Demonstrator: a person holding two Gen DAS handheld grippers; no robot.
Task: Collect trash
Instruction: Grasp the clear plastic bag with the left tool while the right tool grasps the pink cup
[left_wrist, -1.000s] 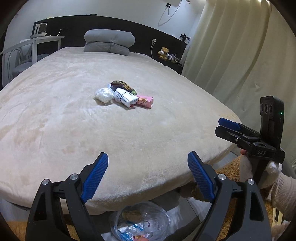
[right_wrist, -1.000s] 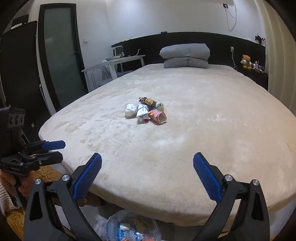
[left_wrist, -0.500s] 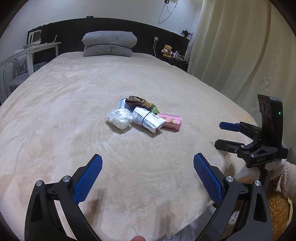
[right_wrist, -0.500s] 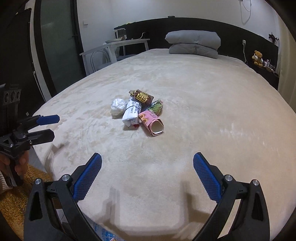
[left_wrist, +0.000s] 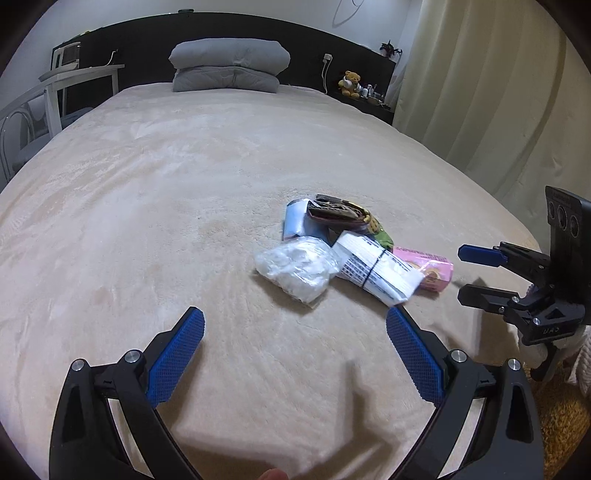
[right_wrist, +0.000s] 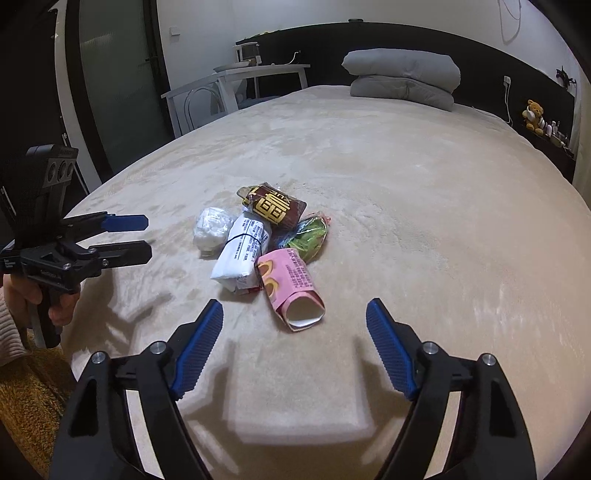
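Beige plush bedding covers a wide bed (left_wrist: 155, 229) with grey folded pillows (left_wrist: 229, 66) at the far end against a dark headboard; cream curtains hang to the right and a white side table stands far left. Near the middle of the bed lies a small heap of trash: a crumpled clear bag (left_wrist: 297, 267), a white wrapped packet with a black band (left_wrist: 376, 273) touching it, a pink carton (right_wrist: 290, 286) lying on its side with its open mouth toward the near edge, a dark red and gold wrapper (right_wrist: 275, 206) at the far side, a green wrapper (right_wrist: 308, 234) and a pale blue piece (left_wrist: 295, 221).

The left tool (left_wrist: 295, 354) hovers released, jaws spread wide with nothing between them, the clear bag just beyond its tips. The right tool (right_wrist: 295, 347) is also empty; its jaws are closing, and the pink carton sits just ahead of them, not yet between the pads.

The step in hand looks like the approach to the first pick. The next move probably calls for carrying the right tool forward so its pads straddle the carton across its narrow sides, then clenching gently, since the thin card may crush. No bin shows in either view.
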